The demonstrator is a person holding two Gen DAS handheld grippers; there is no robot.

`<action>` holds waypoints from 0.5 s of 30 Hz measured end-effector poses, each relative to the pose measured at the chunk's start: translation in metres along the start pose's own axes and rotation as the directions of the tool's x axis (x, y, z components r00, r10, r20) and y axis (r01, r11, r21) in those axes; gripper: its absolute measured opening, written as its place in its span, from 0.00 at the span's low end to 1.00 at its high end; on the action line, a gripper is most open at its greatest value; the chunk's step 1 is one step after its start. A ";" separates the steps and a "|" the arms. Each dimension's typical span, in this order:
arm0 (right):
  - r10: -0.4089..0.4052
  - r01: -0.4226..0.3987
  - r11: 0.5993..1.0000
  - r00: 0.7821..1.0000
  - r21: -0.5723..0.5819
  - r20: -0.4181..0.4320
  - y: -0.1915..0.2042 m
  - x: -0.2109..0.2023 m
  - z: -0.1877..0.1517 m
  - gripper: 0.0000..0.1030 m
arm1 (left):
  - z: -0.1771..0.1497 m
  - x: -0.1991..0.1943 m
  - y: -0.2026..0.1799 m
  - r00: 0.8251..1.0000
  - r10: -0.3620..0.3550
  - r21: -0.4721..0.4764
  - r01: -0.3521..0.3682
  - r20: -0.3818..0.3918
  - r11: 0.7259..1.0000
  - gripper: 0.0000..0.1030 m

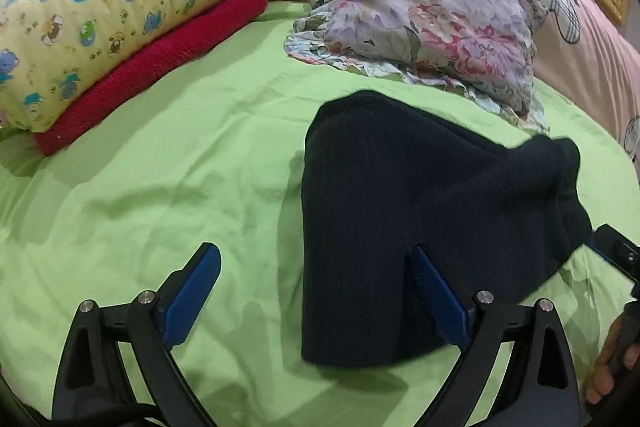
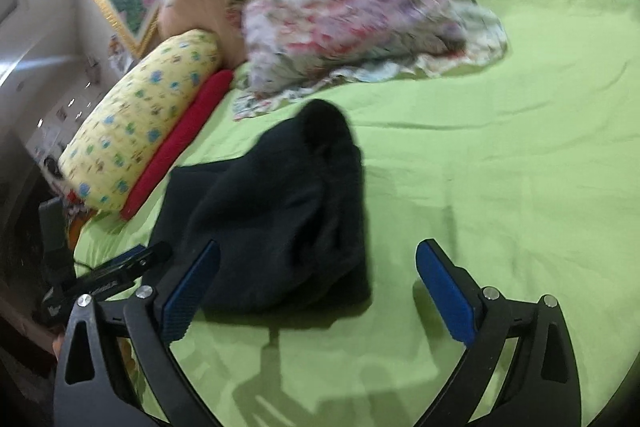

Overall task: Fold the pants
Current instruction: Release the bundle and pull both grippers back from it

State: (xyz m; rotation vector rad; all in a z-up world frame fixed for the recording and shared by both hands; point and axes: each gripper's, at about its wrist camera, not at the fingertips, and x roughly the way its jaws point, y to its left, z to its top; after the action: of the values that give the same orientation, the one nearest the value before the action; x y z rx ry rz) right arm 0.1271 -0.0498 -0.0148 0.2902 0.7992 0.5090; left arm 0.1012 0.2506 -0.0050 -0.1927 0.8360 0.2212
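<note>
Above green sheet [image 1: 160, 167]: both grippers wide apart, angled down, pants [image 1: 400, 207] released.

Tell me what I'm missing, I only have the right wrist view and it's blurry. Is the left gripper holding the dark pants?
Observer: No. In the left wrist view the left gripper is open; one finger overlaps the pants but nothing is pinched.
Operator: Do the pants look folded?
Observer: They lie as a compact dark bundle on the green sheet, with one corner flopped over on the right.
Operator: Anything near that corner?
Observer: Yes, the right gripper's tip sits just past it, with a hand below at the frame edge.
</note>
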 end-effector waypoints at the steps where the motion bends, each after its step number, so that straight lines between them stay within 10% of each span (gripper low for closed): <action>1: 0.005 -0.005 1.000 1.000 -0.023 0.000 0.006 -0.004 -0.003 0.96 | -0.003 -0.003 -0.001 1.000 0.005 0.006 -0.005 -0.004 1.000 0.94; 15: 0.035 -0.036 0.978 0.999 -0.205 -0.008 0.044 -0.007 -0.033 0.96 | -0.034 -0.033 -0.011 0.999 0.038 0.103 -0.038 -0.003 0.994 0.97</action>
State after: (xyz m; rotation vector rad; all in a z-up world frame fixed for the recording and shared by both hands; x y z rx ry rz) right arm 0.0842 -0.0143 -0.0137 0.1128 0.7397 0.6212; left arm 0.0587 0.2271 -0.0019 -0.0807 0.8545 0.2128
